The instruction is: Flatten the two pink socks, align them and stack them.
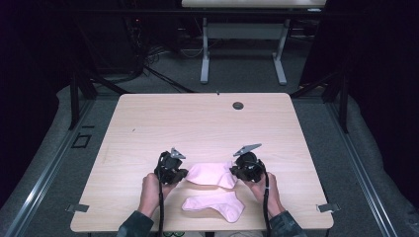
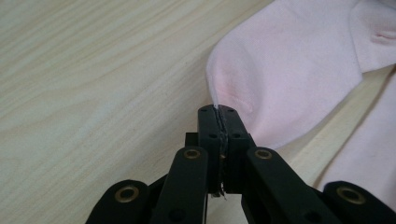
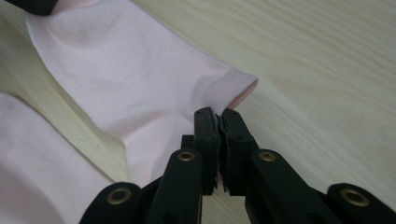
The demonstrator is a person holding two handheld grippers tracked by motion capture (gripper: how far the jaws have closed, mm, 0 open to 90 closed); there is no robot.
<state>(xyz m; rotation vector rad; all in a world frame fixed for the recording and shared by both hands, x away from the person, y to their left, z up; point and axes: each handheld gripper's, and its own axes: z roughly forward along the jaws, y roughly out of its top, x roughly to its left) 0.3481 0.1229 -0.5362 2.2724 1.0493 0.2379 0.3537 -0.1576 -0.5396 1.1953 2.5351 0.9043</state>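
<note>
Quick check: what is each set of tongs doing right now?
Left tongs: shut, pinching one end of the far pale pink fabric sock.
Right tongs: shut, pinching the other end of the same sock.

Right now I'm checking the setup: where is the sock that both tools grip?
In the high view the gripped sock lies near the table's front edge, between the two tools, just beyond the second sock.

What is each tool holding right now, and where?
Both grip the far pink sock: left tool pinches its toe-end edge, right tool its cuff end.
</note>
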